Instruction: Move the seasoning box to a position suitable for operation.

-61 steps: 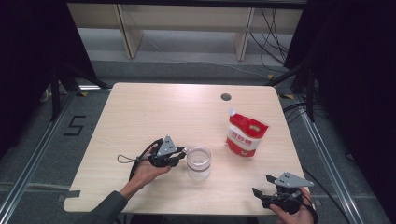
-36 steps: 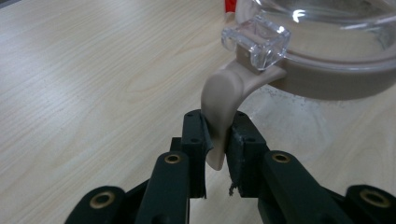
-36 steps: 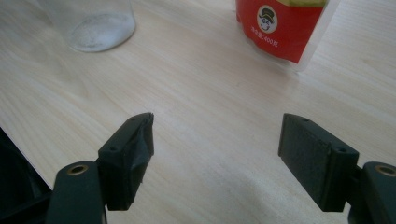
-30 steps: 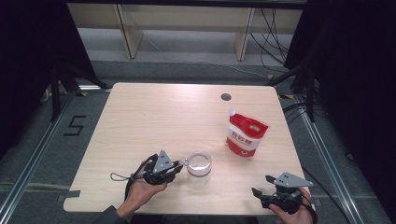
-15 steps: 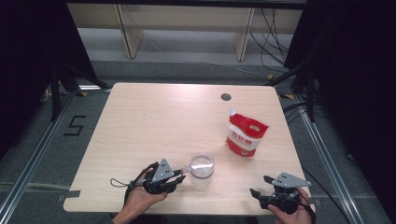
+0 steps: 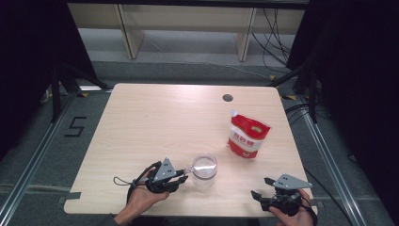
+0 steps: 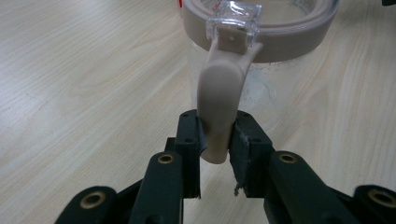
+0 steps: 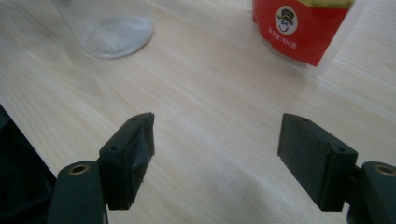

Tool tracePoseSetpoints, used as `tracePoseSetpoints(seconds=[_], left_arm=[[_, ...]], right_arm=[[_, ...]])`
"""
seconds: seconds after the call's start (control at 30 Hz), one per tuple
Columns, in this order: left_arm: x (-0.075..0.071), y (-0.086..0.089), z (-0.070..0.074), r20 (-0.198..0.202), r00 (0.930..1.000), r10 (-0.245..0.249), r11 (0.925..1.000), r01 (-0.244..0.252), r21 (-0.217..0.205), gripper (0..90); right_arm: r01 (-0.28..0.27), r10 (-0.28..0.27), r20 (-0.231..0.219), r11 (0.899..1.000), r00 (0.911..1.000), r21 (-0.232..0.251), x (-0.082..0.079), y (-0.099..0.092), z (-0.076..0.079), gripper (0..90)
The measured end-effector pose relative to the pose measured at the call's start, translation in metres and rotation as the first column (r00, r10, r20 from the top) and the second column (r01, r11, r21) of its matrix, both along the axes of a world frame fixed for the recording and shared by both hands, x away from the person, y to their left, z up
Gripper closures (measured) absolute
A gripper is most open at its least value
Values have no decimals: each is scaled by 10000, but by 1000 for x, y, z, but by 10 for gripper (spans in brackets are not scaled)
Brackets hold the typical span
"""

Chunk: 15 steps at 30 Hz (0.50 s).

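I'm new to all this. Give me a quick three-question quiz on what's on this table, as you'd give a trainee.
1. True or false: the left gripper has its fingers clamped on the beige latch tab of the clear jar.
2. Which best describes the right gripper? A. shut on the red pouch; B. open over bare table; C. shut on the jar.
3. Fill in: seen from the high view, the red pouch stands to the ____ of the jar and farther from the person.

Key: 1 true; 2 B; 3 right.
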<state>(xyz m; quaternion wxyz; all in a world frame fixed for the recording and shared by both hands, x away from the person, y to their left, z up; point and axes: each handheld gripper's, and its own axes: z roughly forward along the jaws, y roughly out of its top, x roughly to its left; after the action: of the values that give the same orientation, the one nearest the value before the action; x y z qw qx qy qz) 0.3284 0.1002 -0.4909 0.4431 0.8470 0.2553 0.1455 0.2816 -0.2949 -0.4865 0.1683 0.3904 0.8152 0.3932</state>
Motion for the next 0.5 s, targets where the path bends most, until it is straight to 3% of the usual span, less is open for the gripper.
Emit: tracePoseSetpoints(seconds=[0.07, 0.17, 0.3, 0.33, 0.4, 0.5], left_arm=[[-1, -3, -1, -59, 9999, 124, 9996, -126, -249, 734], [1, -1, -1, -34, 10000, 1, 10000, -1, 60, 734], [2, -1, -1, 63, 9999, -137, 9999, 137, 13, 734], [2, -3, -2, -27, 10000, 41, 9997, -42, -225, 734], [3, -2, -1, 97, 10000, -15, 10000, 15, -33, 734], [4, -3, -1, 143, 9998, -105, 9999, 106, -67, 734]], right_arm=[[-18, 18, 7, 10000, 10000, 18, 0, 0, 0, 279], [26, -26, -5, 10000, 10000, 3, 0, 0, 0, 279], [-38, 38, 6, 10000, 10000, -9, 1, 0, 0, 279], [-42, 42, 13, 10000, 10000, -9, 1, 0, 0, 279], [-25, 26, -51, 9999, 10000, 120, 0, 0, -1, 279], [-57, 57, -35, 10000, 10000, 69, 1, 0, -1, 279]])
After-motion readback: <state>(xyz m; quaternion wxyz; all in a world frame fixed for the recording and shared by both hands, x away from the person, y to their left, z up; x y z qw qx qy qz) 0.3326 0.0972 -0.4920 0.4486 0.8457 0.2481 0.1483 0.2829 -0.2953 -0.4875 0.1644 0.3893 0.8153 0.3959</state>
